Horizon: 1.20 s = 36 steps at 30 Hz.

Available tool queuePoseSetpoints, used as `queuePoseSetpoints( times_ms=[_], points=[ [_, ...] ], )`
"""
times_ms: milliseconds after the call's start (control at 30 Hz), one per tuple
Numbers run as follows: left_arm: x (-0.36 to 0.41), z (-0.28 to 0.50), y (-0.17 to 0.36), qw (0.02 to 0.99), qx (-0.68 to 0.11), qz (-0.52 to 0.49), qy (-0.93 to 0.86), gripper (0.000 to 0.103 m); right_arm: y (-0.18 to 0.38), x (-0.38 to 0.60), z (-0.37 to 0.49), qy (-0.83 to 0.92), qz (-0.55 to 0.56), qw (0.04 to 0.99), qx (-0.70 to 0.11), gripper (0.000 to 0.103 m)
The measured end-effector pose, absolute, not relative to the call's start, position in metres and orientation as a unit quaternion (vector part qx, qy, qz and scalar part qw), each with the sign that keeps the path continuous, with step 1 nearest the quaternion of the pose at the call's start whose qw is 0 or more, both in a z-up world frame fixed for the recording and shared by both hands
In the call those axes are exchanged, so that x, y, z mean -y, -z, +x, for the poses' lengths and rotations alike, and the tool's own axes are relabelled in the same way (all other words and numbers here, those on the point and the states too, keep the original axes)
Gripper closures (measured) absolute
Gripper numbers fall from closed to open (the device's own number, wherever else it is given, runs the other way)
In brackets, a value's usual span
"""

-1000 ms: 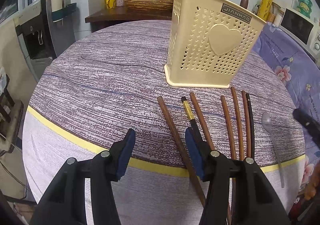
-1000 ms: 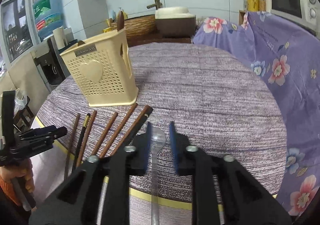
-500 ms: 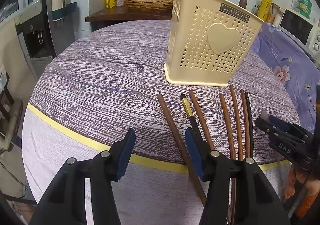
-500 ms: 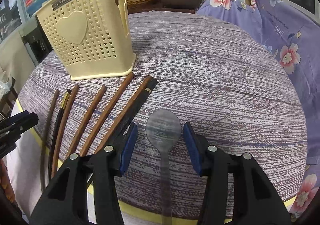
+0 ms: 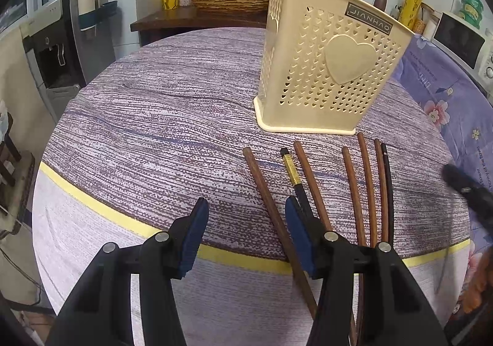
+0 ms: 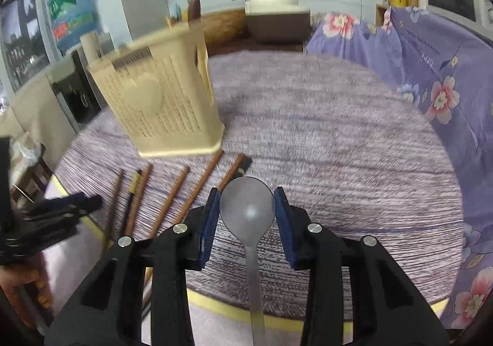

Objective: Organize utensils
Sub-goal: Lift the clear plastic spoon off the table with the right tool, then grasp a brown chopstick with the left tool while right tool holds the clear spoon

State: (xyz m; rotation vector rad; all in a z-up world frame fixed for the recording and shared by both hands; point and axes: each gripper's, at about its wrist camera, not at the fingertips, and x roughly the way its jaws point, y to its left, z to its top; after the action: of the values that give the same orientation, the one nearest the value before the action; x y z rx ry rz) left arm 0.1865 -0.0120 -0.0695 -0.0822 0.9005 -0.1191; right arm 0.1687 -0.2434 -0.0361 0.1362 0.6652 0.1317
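Right tool point(image 6: 247, 207) closing, blue pads touching both sides of grey spoon point(image 6: 247, 210) bowl, gripped above round table point(image 6: 339, 145). Left tool point(image 5: 243, 222) released, nothing between pads, hovering beside chopsticks point(image 5: 354, 189) lying in row before cream utensil basket point(image 5: 326, 68).

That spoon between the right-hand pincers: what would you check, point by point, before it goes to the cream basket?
1. Spoon bowl sits between the right gripper pads: ok; jaws are closing.
2. Pads pressing firmly on it: cannot tell, the picture is blurred.
3. Spoon clear of the chopsticks beside it: ok.
4. Basket stands upright on the table: ok.
5. Room inside the basket: cannot tell, its top is not seen into.
6. Left gripper out of the way, open, holding nothing: ok.
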Motion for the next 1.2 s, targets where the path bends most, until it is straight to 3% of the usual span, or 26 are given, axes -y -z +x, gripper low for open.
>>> queuePoseSetpoints(
  times_ms=[133,333,500,733,1200],
  points=[
    [0.021,0.199,0.072,0.894,-0.444,-0.030,0.053,0.052,0.008,0.247,0.150,-0.064,0.064,0.954,-0.287,0.066],
    [0.034,0.211,0.082,0.884,-0.467,-0.010,0.028,0.065,0.007,0.246,0.141,-0.052,0.065,0.957,-0.277,0.066],
    [0.042,0.215,0.082,0.884,-0.467,0.006,0.004,0.068,0.006,0.246,0.137,-0.053,0.067,0.958,-0.275,0.066],
    [0.056,0.222,0.082,0.887,-0.460,0.031,0.000,0.091,0.008,0.245,0.136,-0.056,0.069,0.957,-0.276,0.066],
    [0.053,0.224,0.077,0.896,-0.443,0.031,0.016,0.093,0.010,0.249,0.137,-0.065,0.079,0.956,-0.276,0.066]
  ],
)
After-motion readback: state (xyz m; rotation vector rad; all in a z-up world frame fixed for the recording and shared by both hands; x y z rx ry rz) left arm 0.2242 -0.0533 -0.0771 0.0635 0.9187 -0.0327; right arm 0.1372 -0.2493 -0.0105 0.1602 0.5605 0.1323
